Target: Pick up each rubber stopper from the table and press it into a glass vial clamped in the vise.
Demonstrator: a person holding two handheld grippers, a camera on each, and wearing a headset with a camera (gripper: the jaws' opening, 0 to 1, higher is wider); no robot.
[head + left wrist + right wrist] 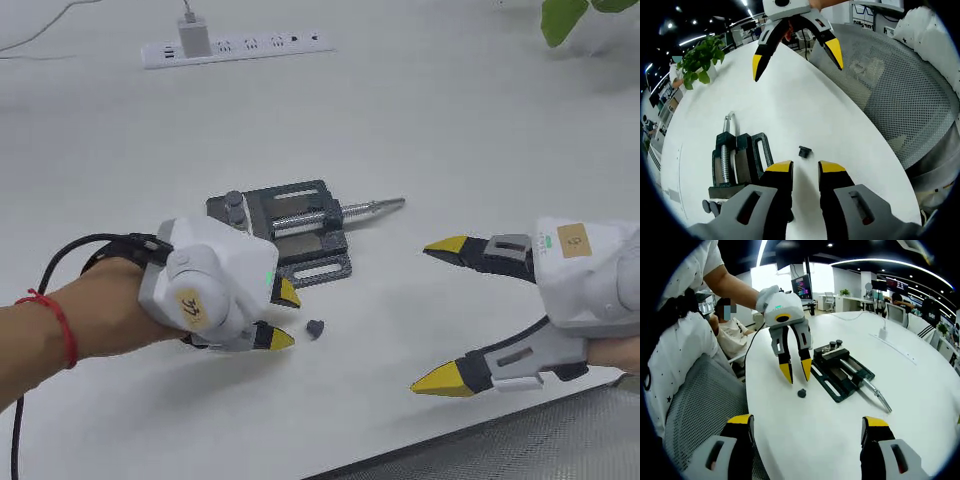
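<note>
A small dark rubber stopper [315,328] lies on the white table just in front of the dark metal vise [290,225]. Two small dark-topped cylinders [235,205] stand at the vise's left end; whether they are vials I cannot tell. My left gripper [283,316] is open, its yellow tips just left of the stopper and not touching it. From the left gripper view, the stopper [804,151] sits just beyond my left gripper [806,167]. My right gripper [440,312] is wide open and empty, to the right. In the right gripper view, the stopper [801,393] lies below the left gripper [796,371], beside the vise [842,370].
A white power strip [235,47] with a plugged charger lies at the back. Green plant leaves [570,15] show at the back right. The table's front edge runs diagonally near my right gripper, with a mesh chair [560,440] below it.
</note>
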